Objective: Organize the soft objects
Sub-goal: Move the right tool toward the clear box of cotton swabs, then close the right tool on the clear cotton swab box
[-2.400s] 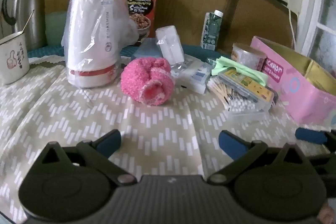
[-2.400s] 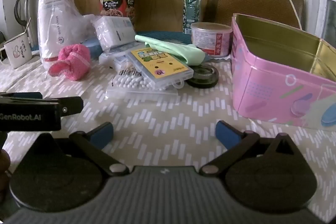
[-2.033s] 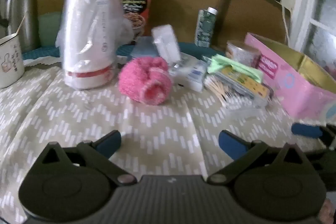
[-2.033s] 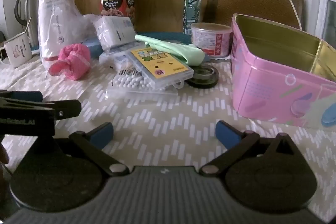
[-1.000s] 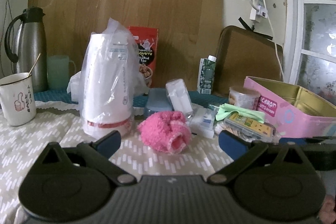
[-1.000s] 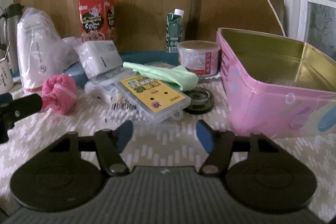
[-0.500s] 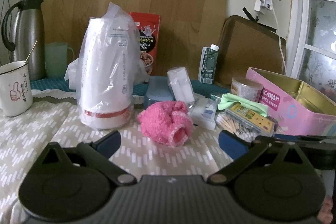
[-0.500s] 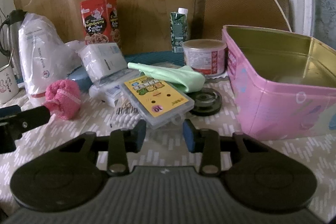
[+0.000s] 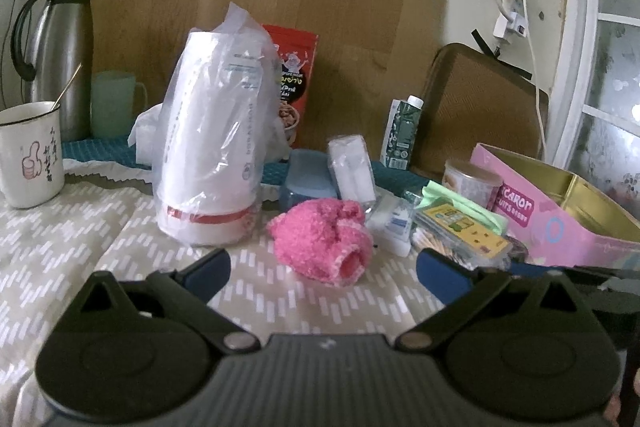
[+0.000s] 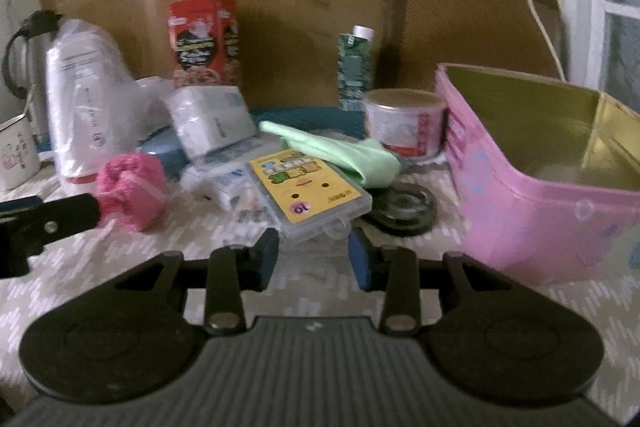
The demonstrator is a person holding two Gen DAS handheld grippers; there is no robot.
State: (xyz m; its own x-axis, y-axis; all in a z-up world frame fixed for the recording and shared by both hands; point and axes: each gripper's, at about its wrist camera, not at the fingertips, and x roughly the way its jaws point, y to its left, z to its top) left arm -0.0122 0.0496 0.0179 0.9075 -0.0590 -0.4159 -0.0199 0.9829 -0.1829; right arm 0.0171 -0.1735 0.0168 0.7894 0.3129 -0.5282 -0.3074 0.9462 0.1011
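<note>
Left tongs gape wide w/ nothing gripped, just short of the pink fuzzy sock lying mid tabletop. Right tongs stand part-open & hold nothing, near the yellow-lidded case; pink tin sits toward the tabletop's right edge.

Patterned tablecloth — pink sock, pink tin, mug, bagged cups
</note>
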